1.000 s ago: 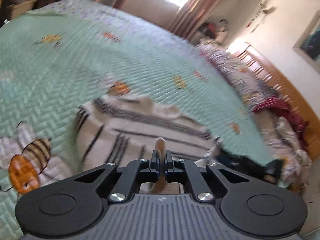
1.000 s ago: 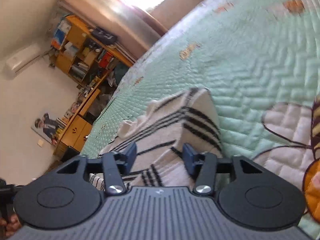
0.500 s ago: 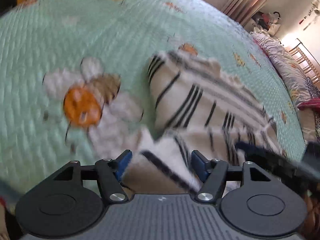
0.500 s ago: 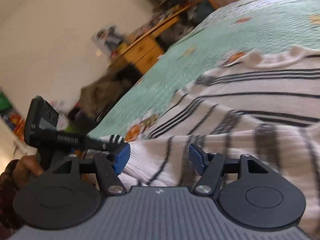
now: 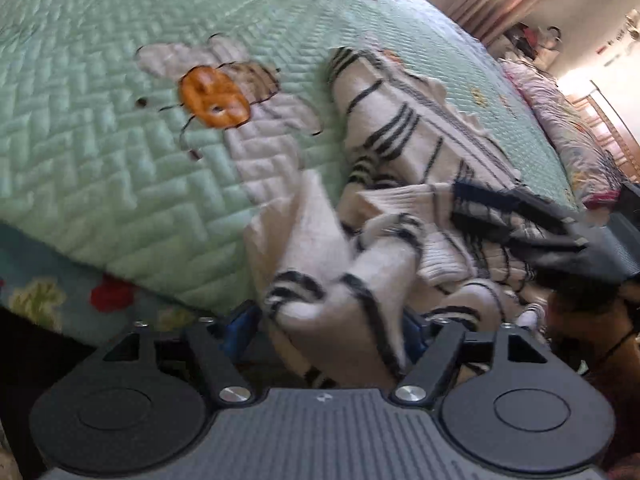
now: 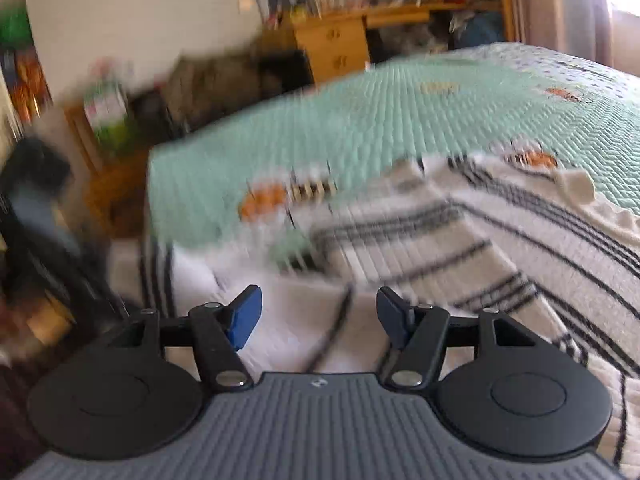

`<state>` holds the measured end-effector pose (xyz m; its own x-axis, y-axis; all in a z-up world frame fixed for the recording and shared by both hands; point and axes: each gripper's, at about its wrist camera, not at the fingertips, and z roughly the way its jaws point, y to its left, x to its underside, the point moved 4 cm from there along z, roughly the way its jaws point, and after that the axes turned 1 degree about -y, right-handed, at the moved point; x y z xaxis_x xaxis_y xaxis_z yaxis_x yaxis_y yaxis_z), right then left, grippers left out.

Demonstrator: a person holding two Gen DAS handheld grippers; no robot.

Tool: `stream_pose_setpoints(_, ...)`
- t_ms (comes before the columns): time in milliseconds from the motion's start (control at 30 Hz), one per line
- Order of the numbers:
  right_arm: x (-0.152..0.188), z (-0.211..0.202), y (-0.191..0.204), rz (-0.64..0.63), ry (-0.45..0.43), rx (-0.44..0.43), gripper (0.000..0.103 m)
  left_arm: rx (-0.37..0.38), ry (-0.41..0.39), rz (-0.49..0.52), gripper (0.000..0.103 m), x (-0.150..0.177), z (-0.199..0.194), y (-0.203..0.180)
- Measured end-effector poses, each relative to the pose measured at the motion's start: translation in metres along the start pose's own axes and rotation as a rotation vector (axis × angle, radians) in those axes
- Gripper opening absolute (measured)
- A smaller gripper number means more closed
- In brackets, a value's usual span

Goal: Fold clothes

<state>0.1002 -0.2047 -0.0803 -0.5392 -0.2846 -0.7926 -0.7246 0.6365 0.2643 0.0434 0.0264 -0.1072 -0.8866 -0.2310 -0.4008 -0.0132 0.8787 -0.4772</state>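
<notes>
The left tongs (image 5: pixel 334 326) have just been opening, a bunched fold of the striped sweater (image 5: pixel 404 148) between them; the right tongs (image 6: pixel 318 312) stand apart above it. Regrip a clean edge, smooth across the bed (image 5: pixel 100 128).

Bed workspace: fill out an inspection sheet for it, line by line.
Surface: green quilted bedspread with bee pictures, covering the bed.
Job's things: striped sweater, white with black stripes, partly folded near the bed's edge; a bunched part lies between the left tongs.
Clutter: nothing seen on the bedspread besides the sweater.
Grippers: left tongs have just been opening, pads apart, fabric between them; right tongs open above the sweater, nothing held.
Cables: nothing seen.
Surroundings: wooden desk with crowded shelves, curtains, patterned bedding piled along the far side; much is blurred.
</notes>
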Motion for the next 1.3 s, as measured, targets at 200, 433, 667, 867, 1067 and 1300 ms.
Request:
stream_pose_setpoints(200, 0.020, 0.034, 0.012, -0.324, 0.128, 0.198, 0.068, 0.005, -0.011, 0.002, 0.077, 0.001, -0.001, 0.000)
stream_pose_setpoints(433, 0.004, 0.002, 0.004, -0.102, 0.006, 0.082, 0.076, 0.037, -0.032, -0.003, 0.077, -0.006, -0.003, -0.005)
stream_pose_setpoints(667, 0.015, -0.034, -0.018, 0.080, -0.075, 0.033, 0.076, 0.272, -0.173, -0.111, 0.078, -0.013, -0.038, 0.005)
stream_pose_setpoints(867, 0.054, -0.117, -0.032, 0.242, -0.147, 0.013, 0.078, 0.328, -0.241, -0.244, 0.080, -0.005, -0.054, 0.041)
stream_pose_setpoints(1067, 0.106, -0.130, 0.029, -0.122, 0.004, 0.200, 0.082, 0.362, -0.257, -0.293, 0.080, 0.011, -0.055, 0.054)
stream_pose_setpoints(1300, 0.145, -0.096, 0.071, -0.598, 0.186, 0.261, 0.084, 0.338, -0.298, -0.188, 0.081, 0.012, -0.075, 0.044)
